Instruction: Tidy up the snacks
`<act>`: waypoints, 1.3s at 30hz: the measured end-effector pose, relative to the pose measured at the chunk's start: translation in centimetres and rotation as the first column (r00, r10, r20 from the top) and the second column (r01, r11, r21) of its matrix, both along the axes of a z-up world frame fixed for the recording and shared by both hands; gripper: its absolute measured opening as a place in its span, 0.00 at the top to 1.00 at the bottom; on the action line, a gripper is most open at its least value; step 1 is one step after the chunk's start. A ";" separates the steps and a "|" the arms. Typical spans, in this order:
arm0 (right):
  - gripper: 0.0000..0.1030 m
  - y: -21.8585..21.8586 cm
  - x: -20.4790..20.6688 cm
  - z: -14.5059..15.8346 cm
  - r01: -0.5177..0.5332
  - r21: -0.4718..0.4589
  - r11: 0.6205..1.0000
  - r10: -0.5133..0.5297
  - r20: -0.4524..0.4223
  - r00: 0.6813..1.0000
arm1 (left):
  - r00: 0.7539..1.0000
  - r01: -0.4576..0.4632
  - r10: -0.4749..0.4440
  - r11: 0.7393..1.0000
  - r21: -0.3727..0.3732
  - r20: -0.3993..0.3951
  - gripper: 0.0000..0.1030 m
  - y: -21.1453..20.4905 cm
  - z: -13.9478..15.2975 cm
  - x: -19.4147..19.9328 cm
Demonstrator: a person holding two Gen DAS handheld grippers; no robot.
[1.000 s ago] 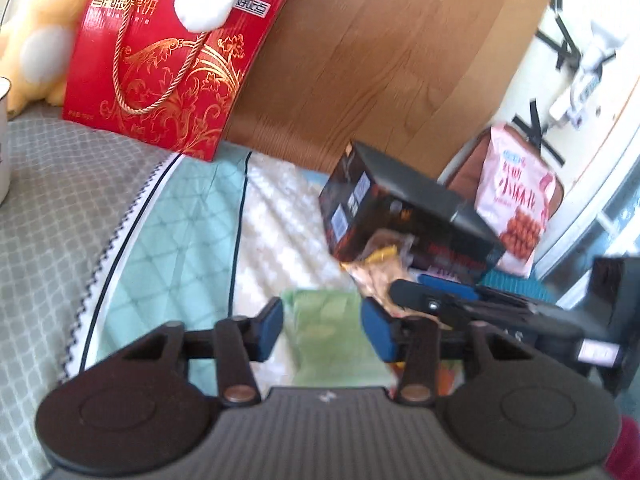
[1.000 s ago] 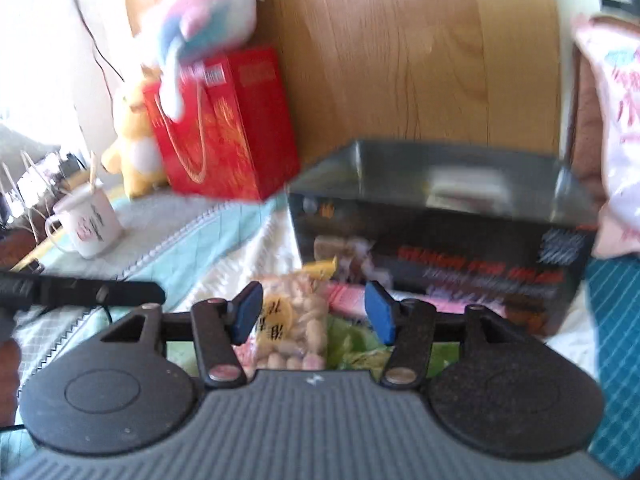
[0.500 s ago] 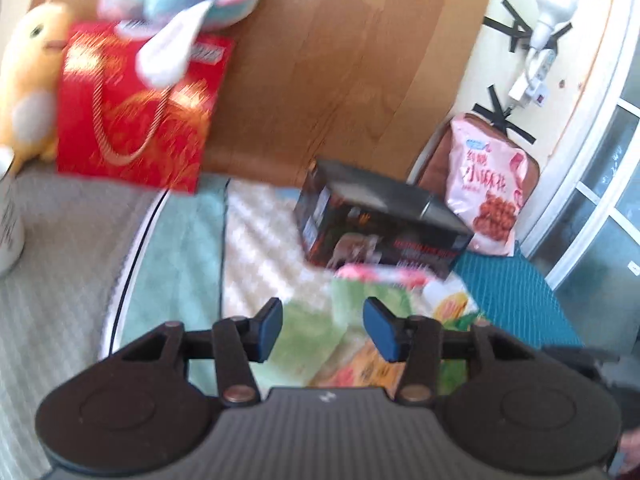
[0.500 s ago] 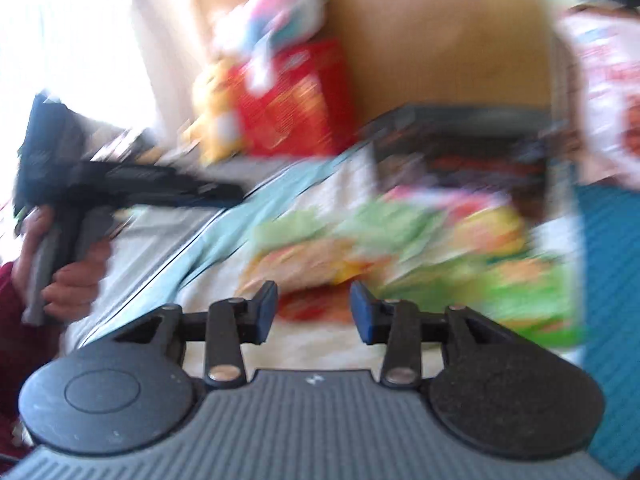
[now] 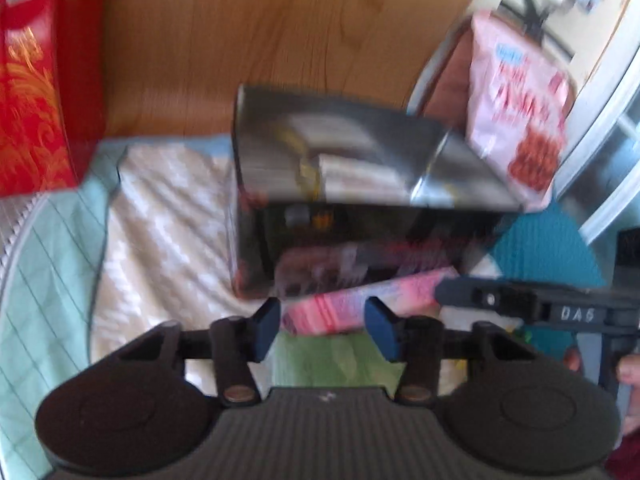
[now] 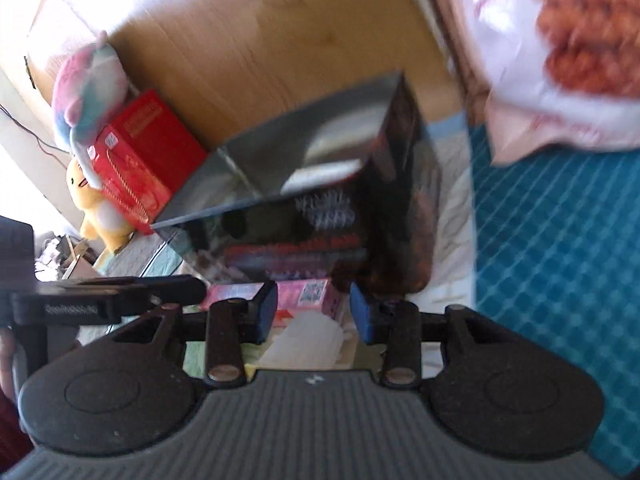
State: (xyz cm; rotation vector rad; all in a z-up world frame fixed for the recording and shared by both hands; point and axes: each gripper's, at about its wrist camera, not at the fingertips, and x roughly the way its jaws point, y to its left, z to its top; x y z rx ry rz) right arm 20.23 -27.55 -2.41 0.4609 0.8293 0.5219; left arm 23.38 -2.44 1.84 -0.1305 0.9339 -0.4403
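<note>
Both tongs hover part-open over the snacks on the bed: left tongs (image 5: 322, 326), just widened, and right tongs (image 6: 313, 312), just narrowing, each frame a pink packet (image 5: 360, 306) before the black box (image 5: 360, 216), gripping nothing.

Daylit, motion-smeared fisheye views

Glare whitens the right-wrist view's upper left; the black box (image 5: 352, 184) and pink bag (image 6: 560, 40) blur badly — edges bow, gripper bodies stay sharp.

Pink packet (image 6: 310, 298) between parted tongs (image 6: 313, 316)
</note>
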 end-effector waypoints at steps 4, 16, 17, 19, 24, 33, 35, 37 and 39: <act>0.60 0.8 -1.6 0.7 -0.016 -0.016 1.000 0.016 0.024 1.000 | 1.000 -0.018 0.017 0.999 -0.046 -0.011 0.57 0.3 -0.2 -0.8; 0.60 2.9 -6.0 8.8 0.095 -0.129 0.987 -0.032 0.427 0.904 | 0.968 0.000 0.026 0.995 -0.103 0.251 0.55 0.5 7.9 -3.2; 0.60 3.1 -5.3 9.1 0.123 -0.135 0.983 -0.050 0.450 0.892 | 0.966 -0.002 0.031 0.994 -0.110 0.258 0.55 0.3 8.2 -2.5; 0.60 2.3 -3.9 8.9 0.166 -0.151 0.975 -0.073 0.486 0.871 | 0.965 -0.004 0.034 0.993 -0.116 0.261 0.57 -0.6 8.1 -0.7; 0.57 1.9 -0.7 6.8 0.215 -0.172 0.961 -0.111 0.473 0.874 | 0.975 -0.048 0.063 0.996 -0.074 0.213 0.57 -2.4 5.9 3.2; 0.42 -0.6 -1.8 7.6 0.270 -0.129 0.954 -0.169 0.512 0.842 | 0.958 -0.093 0.118 0.990 -0.107 0.260 0.49 -0.9 5.4 1.5; 0.42 -1.7 -2.9 8.0 0.236 -0.114 0.965 -0.153 0.487 0.860 | 0.959 -0.076 0.103 0.991 -0.111 0.264 0.48 0.5 5.7 -0.5; 0.42 -2.6 -4.2 7.6 0.191 -0.124 0.974 -0.118 0.442 0.889 | 0.961 -0.070 0.094 0.993 -0.098 0.260 0.47 2.1 5.3 -2.9; 0.42 -3.1 -5.6 6.4 0.157 -0.156 0.975 -0.090 0.371 0.924 | 0.969 -0.059 0.083 0.992 -0.108 0.232 0.45 3.7 4.4 -5.2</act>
